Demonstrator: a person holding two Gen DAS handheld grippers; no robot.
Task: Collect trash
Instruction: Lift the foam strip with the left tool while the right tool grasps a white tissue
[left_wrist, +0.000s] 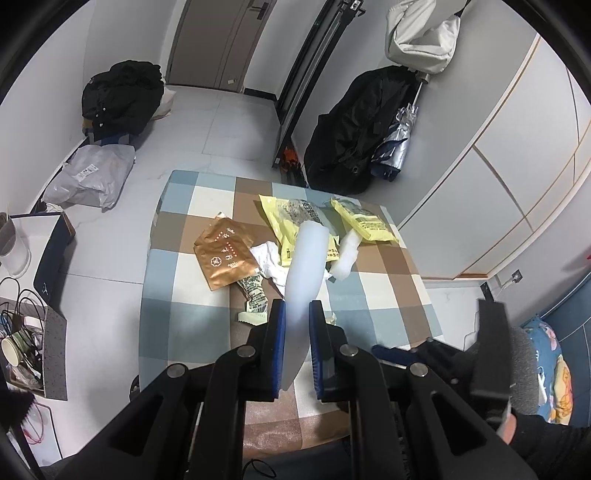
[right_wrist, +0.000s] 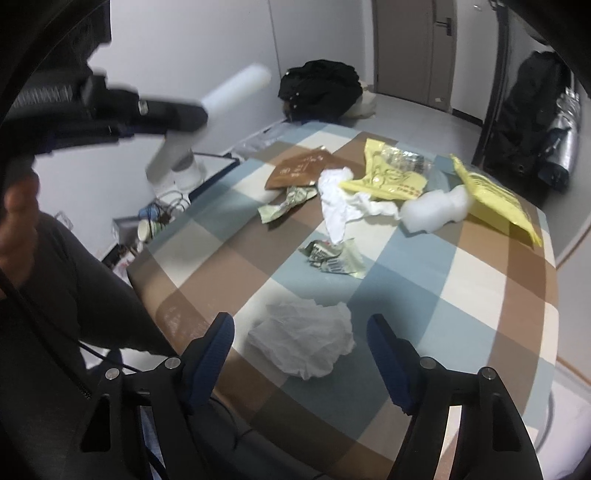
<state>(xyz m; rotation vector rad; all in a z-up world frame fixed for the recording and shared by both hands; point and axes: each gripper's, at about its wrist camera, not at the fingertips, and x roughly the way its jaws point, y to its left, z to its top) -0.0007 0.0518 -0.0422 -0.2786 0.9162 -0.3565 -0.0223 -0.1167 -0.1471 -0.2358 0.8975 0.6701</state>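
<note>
My left gripper (left_wrist: 297, 306) is shut on a long white translucent tube (left_wrist: 306, 266), held above the checked tablecloth (left_wrist: 388, 295); the right wrist view shows this tube (right_wrist: 236, 88) raised at the upper left. My right gripper (right_wrist: 300, 325) stands open low over the table's near edge. A crumpled white plastic wad (right_wrist: 303, 343) lies between its fingers, and the pads are clear of it. Farther back lie a brown packet (right_wrist: 299, 168), yellow bags (right_wrist: 384, 181), crumpled white paper (right_wrist: 343, 206), a white foam lump (right_wrist: 432, 210) and two crushed wrappers (right_wrist: 332, 254).
A person's dark sleeve (right_wrist: 55, 295) fills the left of the right wrist view. Off the table's left side stand a box with cables and a paper cup (left_wrist: 13, 350). On the floor are black clothes (left_wrist: 122, 96), a grey parcel (left_wrist: 88, 177) and a black bag (left_wrist: 354, 125).
</note>
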